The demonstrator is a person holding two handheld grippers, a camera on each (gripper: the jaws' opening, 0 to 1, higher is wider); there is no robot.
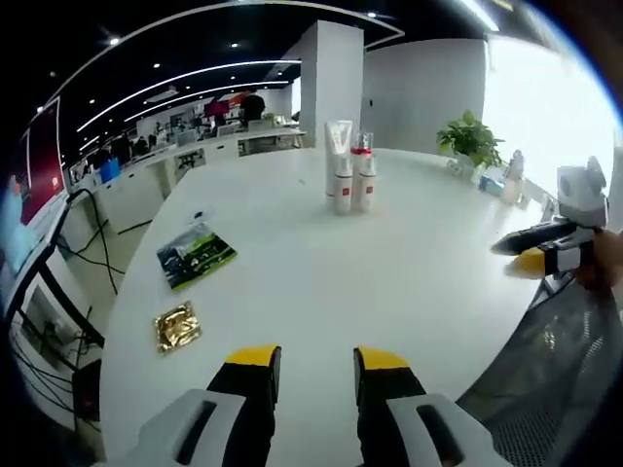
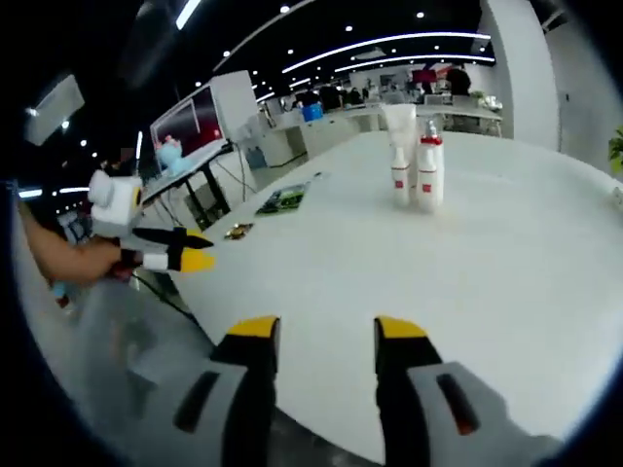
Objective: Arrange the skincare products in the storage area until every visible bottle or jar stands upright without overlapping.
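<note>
Big open office, white counter [image 1: 321,282] with the skincare tube [image 1: 339,165] and pump bottle [image 1: 363,173] already upright side by side toward the far edge, both hand-held grippers [image 1: 316,365] [image 2: 326,336] open and empty, so probably just a final check.

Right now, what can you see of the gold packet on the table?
The gold packet is a small, crinkled, shiny foil-looking sachet, roughly square, lying flat on the white table near its edge. It sits by itself just below the green leaflet, not touching it. From the right gripper view it is a small glint; any printing is illegible.
</note>
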